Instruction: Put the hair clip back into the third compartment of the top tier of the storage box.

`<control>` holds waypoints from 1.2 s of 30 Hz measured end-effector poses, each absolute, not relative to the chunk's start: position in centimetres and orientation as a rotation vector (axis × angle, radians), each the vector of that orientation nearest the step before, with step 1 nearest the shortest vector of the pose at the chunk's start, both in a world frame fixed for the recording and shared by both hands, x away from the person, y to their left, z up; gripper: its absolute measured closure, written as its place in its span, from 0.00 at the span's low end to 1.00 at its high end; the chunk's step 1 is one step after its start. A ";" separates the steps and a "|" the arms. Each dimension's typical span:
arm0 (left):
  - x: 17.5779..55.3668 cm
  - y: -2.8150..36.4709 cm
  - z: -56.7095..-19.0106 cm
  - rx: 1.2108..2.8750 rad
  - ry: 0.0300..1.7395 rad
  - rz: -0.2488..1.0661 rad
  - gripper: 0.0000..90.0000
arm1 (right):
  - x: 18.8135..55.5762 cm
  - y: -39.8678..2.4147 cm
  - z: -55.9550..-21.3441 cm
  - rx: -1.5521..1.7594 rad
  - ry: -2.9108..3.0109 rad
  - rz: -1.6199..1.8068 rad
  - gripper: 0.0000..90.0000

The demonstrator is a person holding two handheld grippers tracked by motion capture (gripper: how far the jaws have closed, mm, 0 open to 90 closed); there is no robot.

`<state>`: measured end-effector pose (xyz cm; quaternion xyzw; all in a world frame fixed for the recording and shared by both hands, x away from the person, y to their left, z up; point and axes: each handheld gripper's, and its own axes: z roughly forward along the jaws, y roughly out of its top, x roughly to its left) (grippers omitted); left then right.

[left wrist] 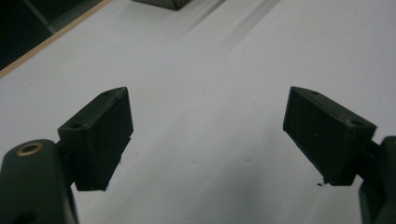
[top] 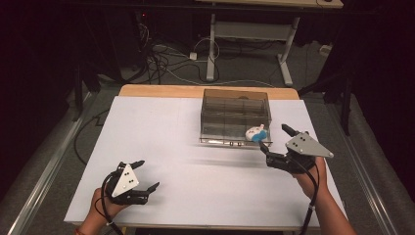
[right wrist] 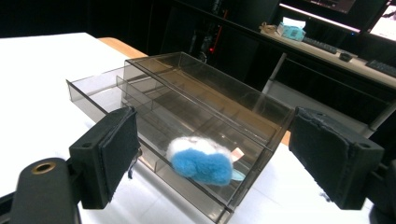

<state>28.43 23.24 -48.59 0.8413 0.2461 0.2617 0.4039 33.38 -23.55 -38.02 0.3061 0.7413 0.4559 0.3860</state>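
Left gripper (top: pixel 146 174): nearest the person, held in the left hand (top: pixel 105 205) low over the near left part of the table; jaws spread wide with nothing between them. In the left gripper view its two black pads (left wrist: pixel 100 137) stand far apart over bare white surface.
Right gripper (top: pixel 276 139): held in the right hand (top: pixel 308 178) at the near right part of the table, just in front of the drawer's right end; jaws parted wide and holding nothing. A grey three-cornered plate (top: pixel 308 145) sits on top of it, and a cable trails back along the forearm.
Table (top: pixel 161 147): white top, with a wooden edge showing along the far side.
Plush toy (right wrist: pixel 201 161): small, blue and white, lying inside the pulled-out drawer at its right end as the high view shows it (top: pixel 256 133); in the right gripper view it sits between the two open pads but farther off, not touched by them.
Drawer (right wrist: pixel 93 95): smoky clear plastic, slid out toward the person, split by dividers into compartments.
Organizer box (top: pixel 236 110): smoky clear plastic case, right of centre on the far half of the table, the drawer projecting from its near side.
Background: dark floor with loose cables and the legs of another desk beyond the table.
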 end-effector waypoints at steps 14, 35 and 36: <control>28.4 23.2 -48.5 2.124 0.615 0.667 0.17 | 32.1 -23.9 -38.1 0.744 1.903 1.124 0.18; 28.3 23.0 -48.5 2.125 0.607 0.658 0.17 | 30.3 -25.4 -38.5 0.725 1.914 1.118 0.18; 28.3 23.0 -48.5 2.125 0.607 0.658 0.17 | 30.3 -25.4 -38.5 0.725 1.914 1.118 0.18</control>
